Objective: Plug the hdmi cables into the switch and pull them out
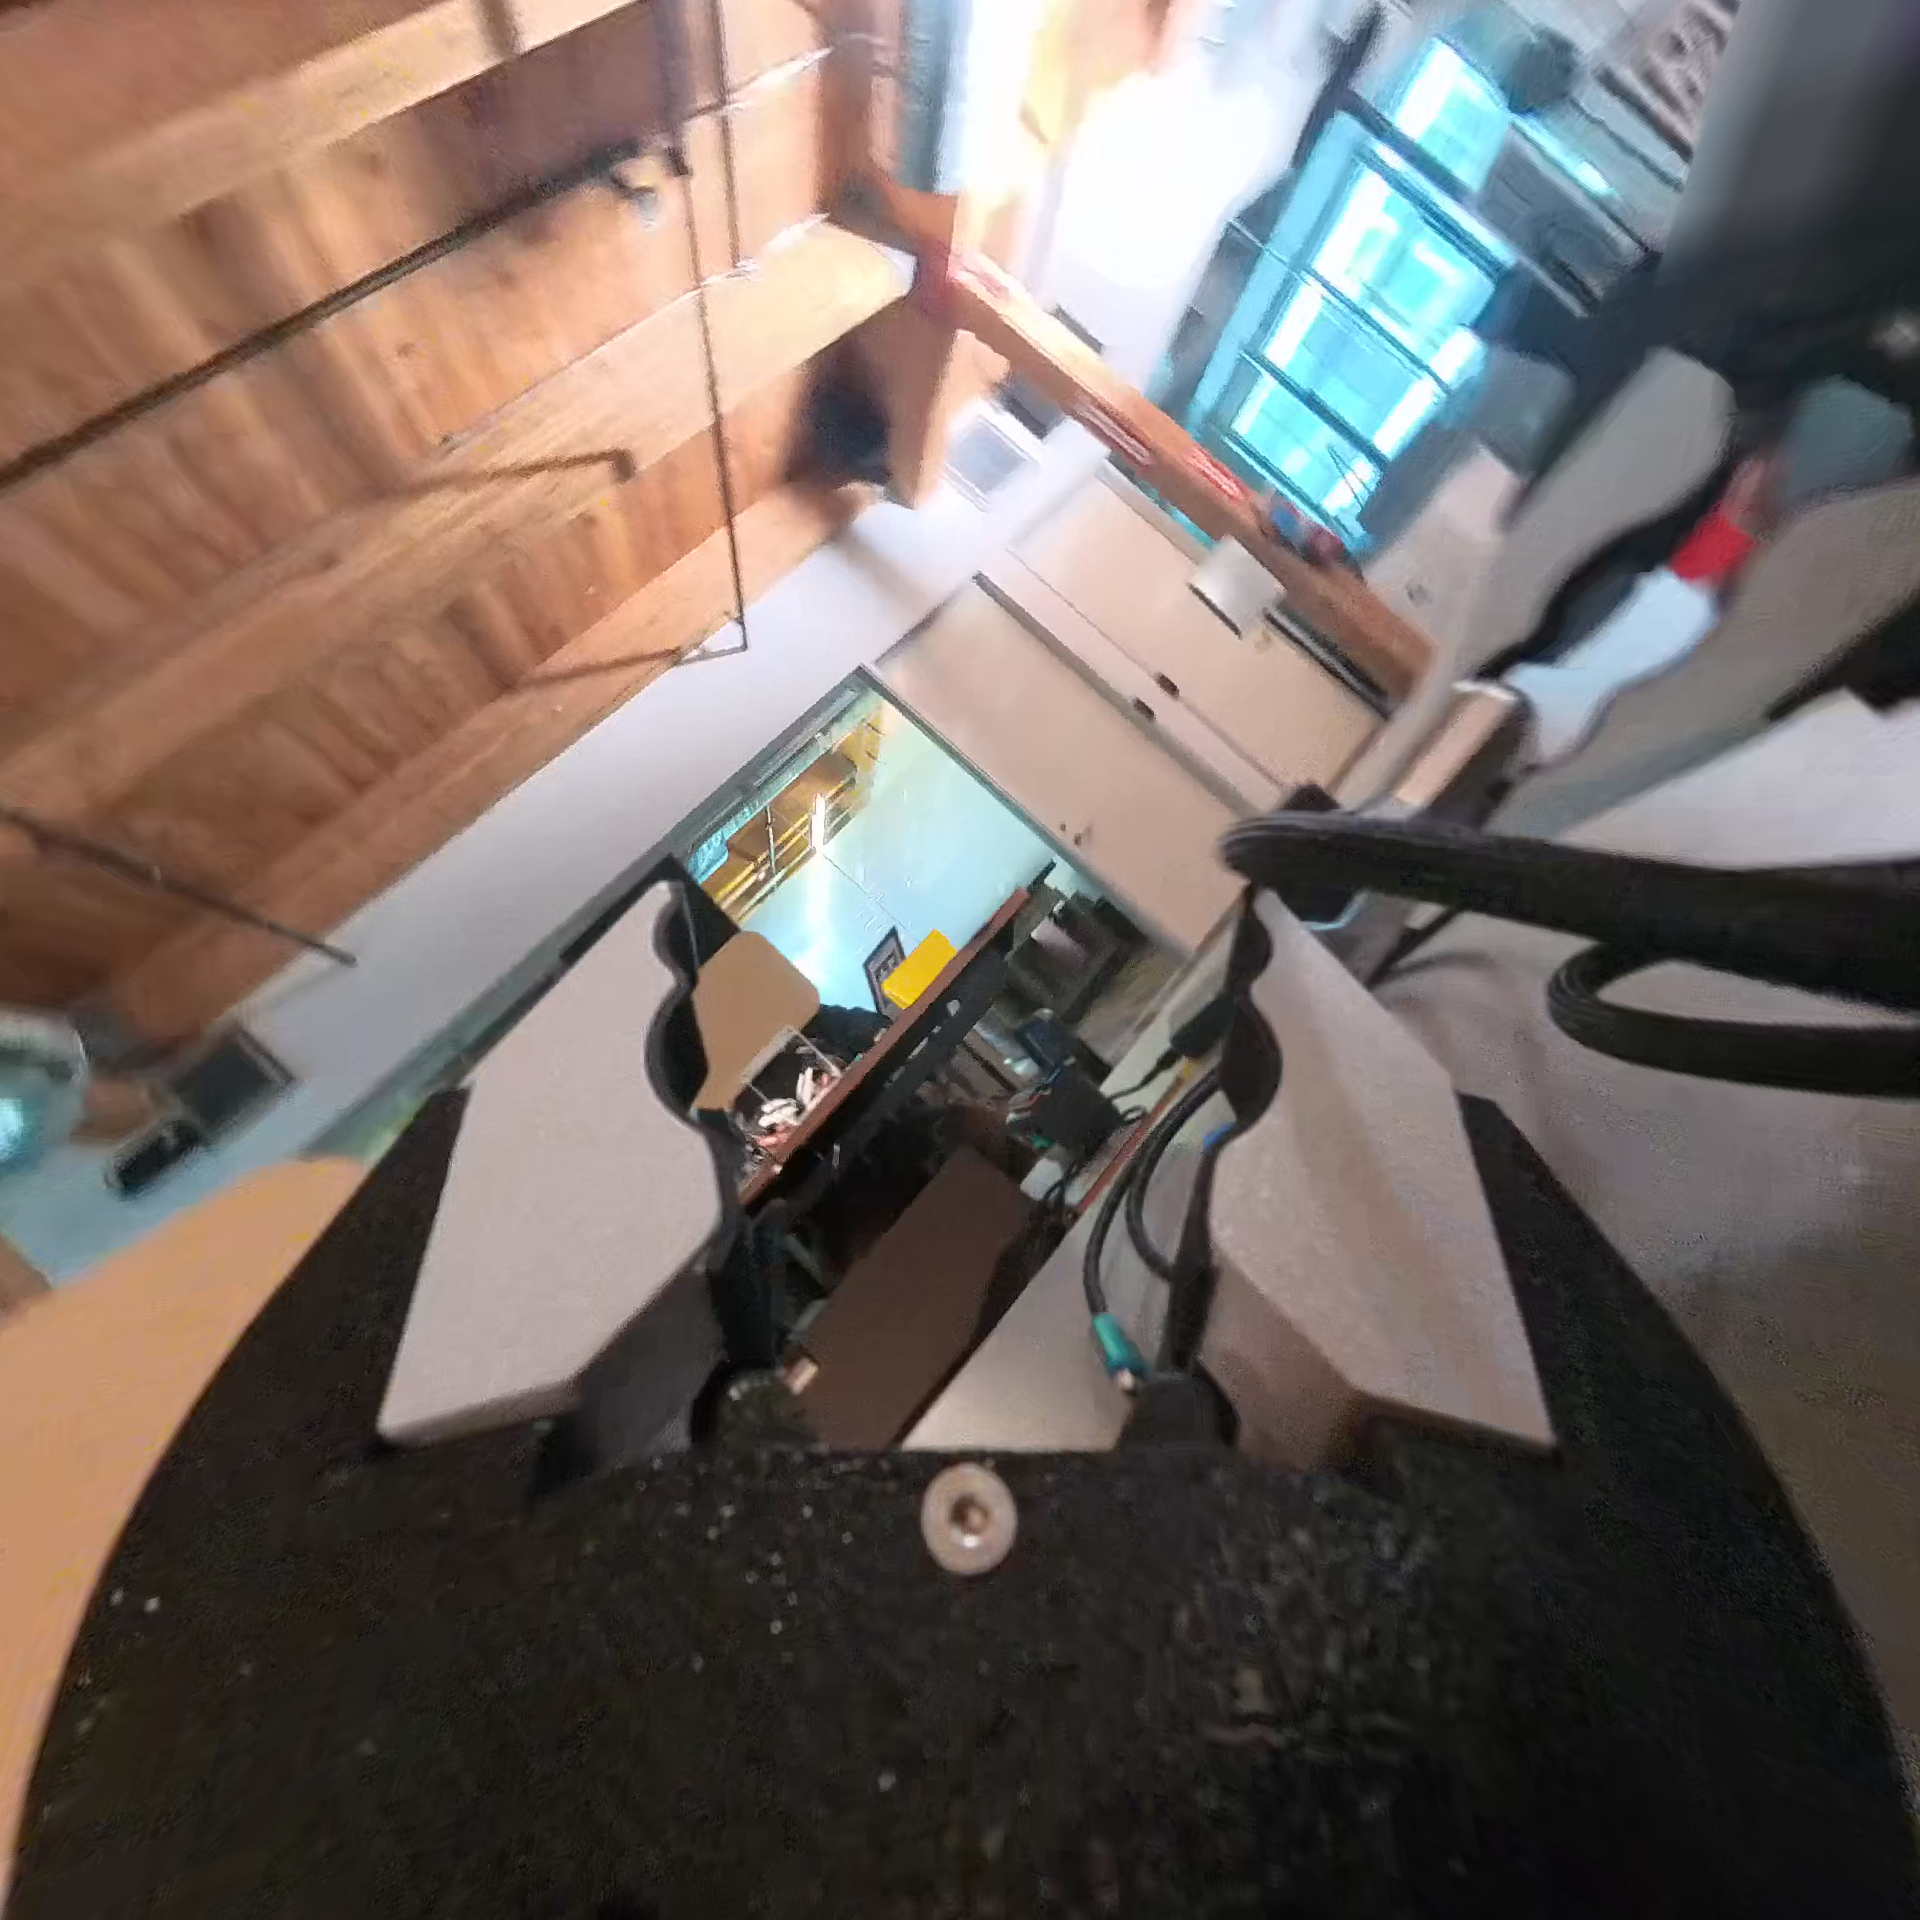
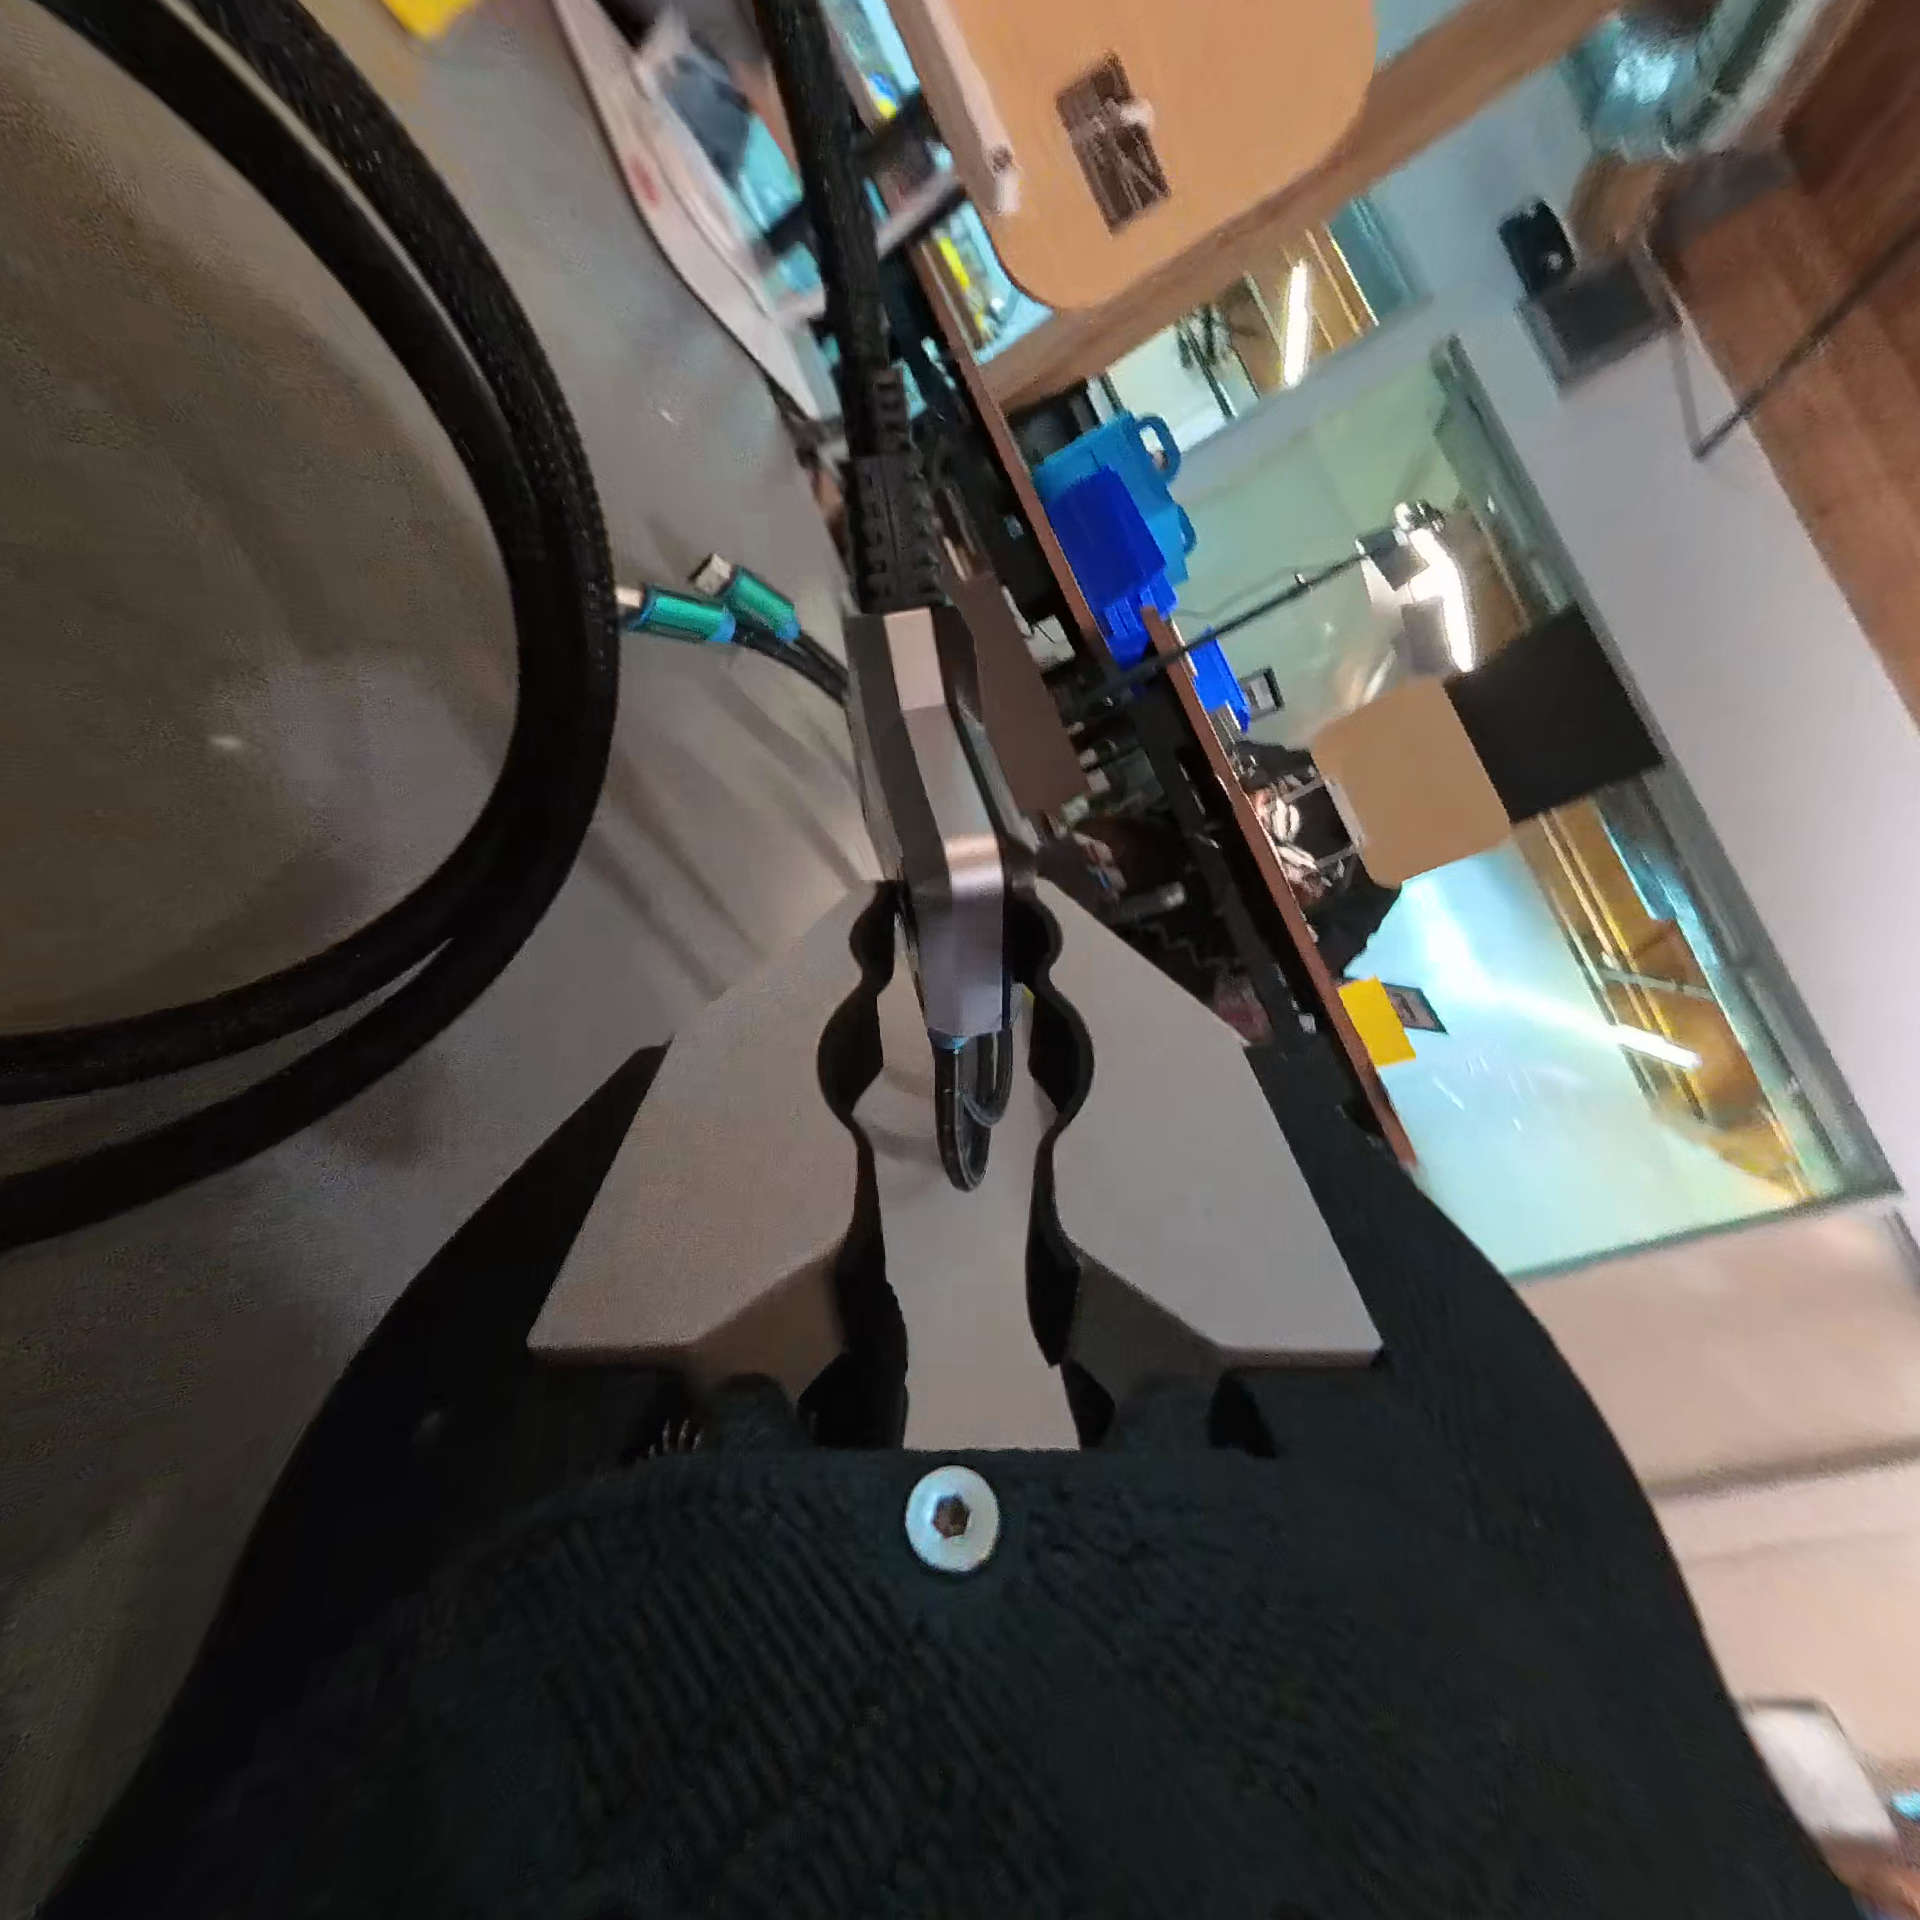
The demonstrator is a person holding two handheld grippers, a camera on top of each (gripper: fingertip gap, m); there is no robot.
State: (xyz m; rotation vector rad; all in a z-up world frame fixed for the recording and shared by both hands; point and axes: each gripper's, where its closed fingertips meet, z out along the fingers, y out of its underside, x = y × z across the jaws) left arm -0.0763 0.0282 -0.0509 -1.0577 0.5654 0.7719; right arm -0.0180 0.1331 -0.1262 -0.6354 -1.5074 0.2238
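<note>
In the right wrist view my right gripper [image 2: 961,914] is shut on the silver switch [image 2: 925,769], held edge-on between the fingertips. A short dark cable loop [image 2: 971,1122] hangs from the switch's near end. Two HDMI plugs with teal shells [image 2: 675,618] lie on the grey table beyond, not plugged in. In the left wrist view my left gripper [image 1: 961,904] is open and holds nothing. A teal-tipped plug [image 1: 1107,1340] on a thin black cable lies low between its fingers, near the right one. The right gripper [image 1: 1662,623] shows at the upper right, blurred.
Thick black braided cable [image 2: 499,582] loops over the table on the left; it also shows in the left wrist view [image 1: 1610,894]. A blue plastic part [image 2: 1117,520] sits at the table's far edge. Both views are tilted and blurred.
</note>
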